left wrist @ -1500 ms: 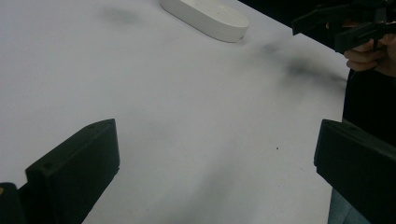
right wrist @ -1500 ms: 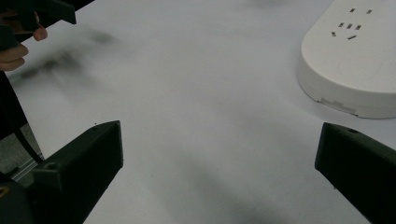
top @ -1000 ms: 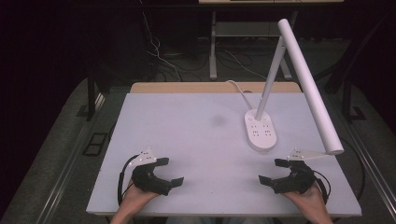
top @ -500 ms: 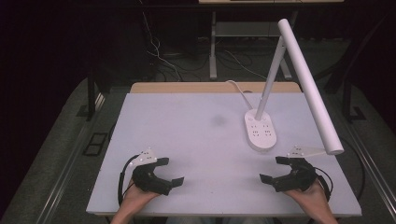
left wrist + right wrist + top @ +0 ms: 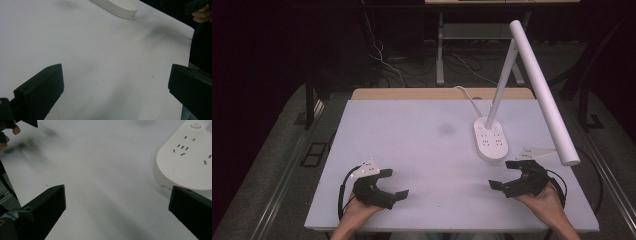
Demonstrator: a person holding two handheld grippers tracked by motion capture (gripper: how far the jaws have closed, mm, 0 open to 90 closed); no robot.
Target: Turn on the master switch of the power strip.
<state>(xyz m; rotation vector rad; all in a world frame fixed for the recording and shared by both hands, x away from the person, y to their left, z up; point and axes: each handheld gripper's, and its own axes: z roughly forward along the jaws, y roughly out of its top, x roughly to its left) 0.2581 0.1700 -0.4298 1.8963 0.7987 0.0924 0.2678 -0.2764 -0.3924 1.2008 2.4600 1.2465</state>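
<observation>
Risk: tipping the lamp (image 5: 532, 90) | lamp base (image 5: 491, 140) standing right of table (image 5: 422, 145) centre, head overhanging right gripper (image 5: 507, 176) | right gripper just beside base, jaws apart, empty | left gripper (image 5: 395, 183) well apart from base, jaws apart, empty | cause: lifting into overhanging head, nudging base.

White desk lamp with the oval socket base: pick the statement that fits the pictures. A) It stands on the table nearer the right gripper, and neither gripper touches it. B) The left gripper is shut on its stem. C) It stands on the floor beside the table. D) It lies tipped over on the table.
A: the white desk lamp's oval socket base rests upright on the white table, just ahead of the open right gripper; the left gripper sits far across the table, also open.
</observation>
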